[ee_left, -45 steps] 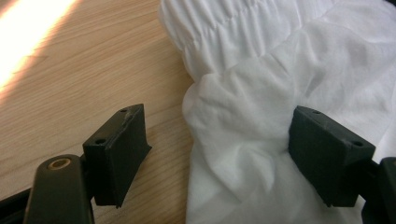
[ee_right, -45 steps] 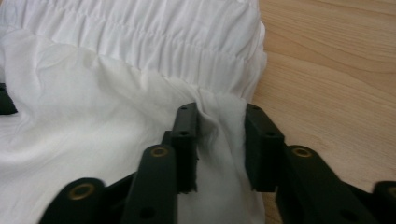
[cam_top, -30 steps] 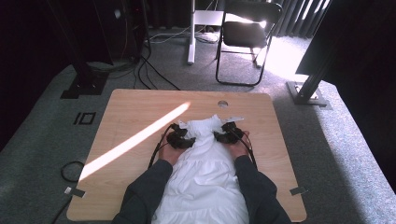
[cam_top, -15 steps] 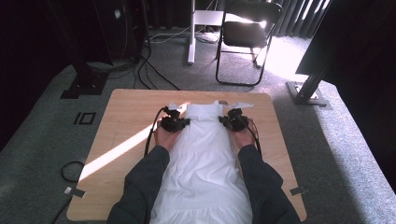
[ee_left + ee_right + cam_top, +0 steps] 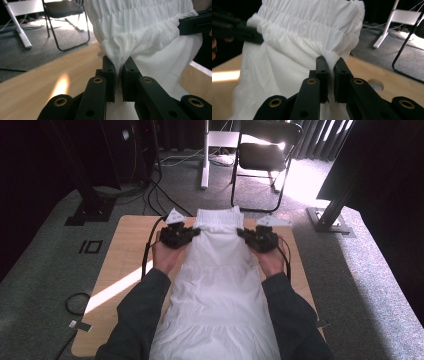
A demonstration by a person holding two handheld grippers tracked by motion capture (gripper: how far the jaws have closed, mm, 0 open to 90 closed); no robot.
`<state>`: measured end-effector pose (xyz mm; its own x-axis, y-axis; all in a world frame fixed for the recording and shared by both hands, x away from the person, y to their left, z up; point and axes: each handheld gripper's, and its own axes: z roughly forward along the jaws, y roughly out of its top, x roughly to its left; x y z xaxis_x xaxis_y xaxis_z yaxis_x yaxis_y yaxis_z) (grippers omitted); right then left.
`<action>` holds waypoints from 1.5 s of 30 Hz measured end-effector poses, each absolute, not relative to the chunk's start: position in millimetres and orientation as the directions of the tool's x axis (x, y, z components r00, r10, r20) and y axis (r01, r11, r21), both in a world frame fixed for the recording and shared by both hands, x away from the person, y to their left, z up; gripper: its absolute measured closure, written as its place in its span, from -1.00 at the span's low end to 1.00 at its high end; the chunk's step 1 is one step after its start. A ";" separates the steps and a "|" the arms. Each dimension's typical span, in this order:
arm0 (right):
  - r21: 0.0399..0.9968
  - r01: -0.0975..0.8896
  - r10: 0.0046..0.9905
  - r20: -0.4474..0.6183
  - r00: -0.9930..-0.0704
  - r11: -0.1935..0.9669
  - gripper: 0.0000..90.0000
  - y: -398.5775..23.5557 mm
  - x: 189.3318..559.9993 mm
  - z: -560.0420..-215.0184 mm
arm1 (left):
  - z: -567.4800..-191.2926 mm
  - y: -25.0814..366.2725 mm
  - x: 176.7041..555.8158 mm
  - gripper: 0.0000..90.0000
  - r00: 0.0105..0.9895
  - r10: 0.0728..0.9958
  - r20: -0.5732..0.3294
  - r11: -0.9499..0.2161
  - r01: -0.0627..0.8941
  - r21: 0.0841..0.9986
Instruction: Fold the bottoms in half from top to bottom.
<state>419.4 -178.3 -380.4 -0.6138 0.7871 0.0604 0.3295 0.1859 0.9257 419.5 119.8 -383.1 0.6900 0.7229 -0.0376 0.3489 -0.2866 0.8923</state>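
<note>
A white garment (image 5: 220, 285) with a gathered top band hangs over the wooden table (image 5: 125, 255) and reaches down to the person's lap. My left gripper (image 5: 196, 232) is shut on the band's left side, where fabric is pinched between its jaws (image 5: 118, 66). My right gripper (image 5: 242, 232) is shut on the right side, with cloth bunched between its jaws (image 5: 330, 65). The band (image 5: 140, 30) is stretched between the two grippers, raised above the tabletop. In the left gripper view the right gripper (image 5: 195, 22) shows at the upper right. The right gripper view has the left gripper (image 5: 237, 32) at the left.
A black folding chair (image 5: 265, 155) and a white stand leg (image 5: 204, 155) are on the grey carpet beyond the table. Cables (image 5: 155, 195) trail at the far left. The tabletop has a round hole (image 5: 374, 85) near its far edge. A sunlit stripe (image 5: 115, 290) crosses the table's left.
Both grippers have risen from the tabletop and moved toward the far edge, taking the garment's top band with them. The cloth now hangs stretched out instead of lying bunched.
</note>
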 end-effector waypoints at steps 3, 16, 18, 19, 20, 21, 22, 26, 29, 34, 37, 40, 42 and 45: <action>0.914 0.336 0.760 0.049 -0.648 0.228 0.87 -180.7 380.0 -400.3 | -394.9 121.9 388.8 0.86 0.723 0.690 -0.013 -0.331 0.333 0.883; 0.819 0.470 0.725 0.099 -0.681 0.330 0.86 -193.2 268.6 -492.7 | -504.9 118.5 276.1 0.82 0.797 0.585 -0.152 -0.446 0.472 0.761; 0.783 0.512 0.728 0.116 -0.676 0.352 0.86 -190.9 258.5 -514.4 | -520.4 115.5 270.3 0.82 0.795 0.590 -0.139 -0.476 0.482 0.736; 0.768 0.538 0.731 0.138 -0.669 0.348 0.86 -191.2 256.9 -525.0 | -535.9 113.3 268.3 0.82 0.783 0.607 -0.136 -0.493 0.506 0.708; 0.756 0.554 0.736 0.145 -0.661 0.348 0.85 -191.3 256.9 -532.8 | -535.9 113.3 268.3 0.82 0.783 0.607 -0.136 -0.493 0.506 0.708; 0.749 0.566 0.738 0.156 -0.656 0.344 0.80 -191.6 257.6 -539.1 | -544.4 111.6 268.0 0.82 0.784 0.611 -0.112 -0.506 0.496 0.706; 0.753 0.570 0.741 0.169 -0.650 0.329 0.69 -192.1 258.4 -543.4 | -544.4 111.6 268.0 0.82 0.784 0.611 -0.112 -0.506 0.496 0.706; 0.768 0.550 0.758 0.133 -0.638 0.328 0.23 -190.8 261.6 -546.5 | -548.3 113.2 271.6 0.82 0.775 0.618 -0.130 -0.483 0.505 0.715; 0.746 0.572 0.762 0.136 -0.633 0.342 0.15 -187.9 272.2 -550.7 | -549.0 112.6 275.4 0.83 0.773 0.622 -0.126 -0.481 0.504 0.717; 0.731 0.583 0.754 0.145 -0.641 0.355 0.66 -179.9 283.8 -554.6 | -548.2 111.6 289.8 0.82 0.770 0.632 -0.094 -0.495 0.493 0.716; 0.726 0.585 0.756 0.140 -0.640 0.361 0.73 -176.7 294.9 -554.3 | -547.8 112.2 302.6 0.82 0.766 0.638 -0.082 -0.497 0.490 0.716; 0.723 0.594 0.758 0.150 -0.634 0.354 0.75 -173.8 309.4 -554.7 | -547.5 113.6 314.1 0.82 0.760 0.645 -0.086 -0.491 0.498 0.714; 0.718 0.598 0.763 0.148 -0.630 0.355 0.75 -169.3 322.9 -553.8 | -545.8 116.6 335.9 0.82 0.750 0.657 -0.072 -0.495 0.502 0.709; 0.712 0.598 0.767 0.130 -0.628 0.368 0.75 -160.3 343.0 -551.7 | -543.0 120.7 358.5 0.81 0.745 0.664 -0.057 -0.510 0.507 0.695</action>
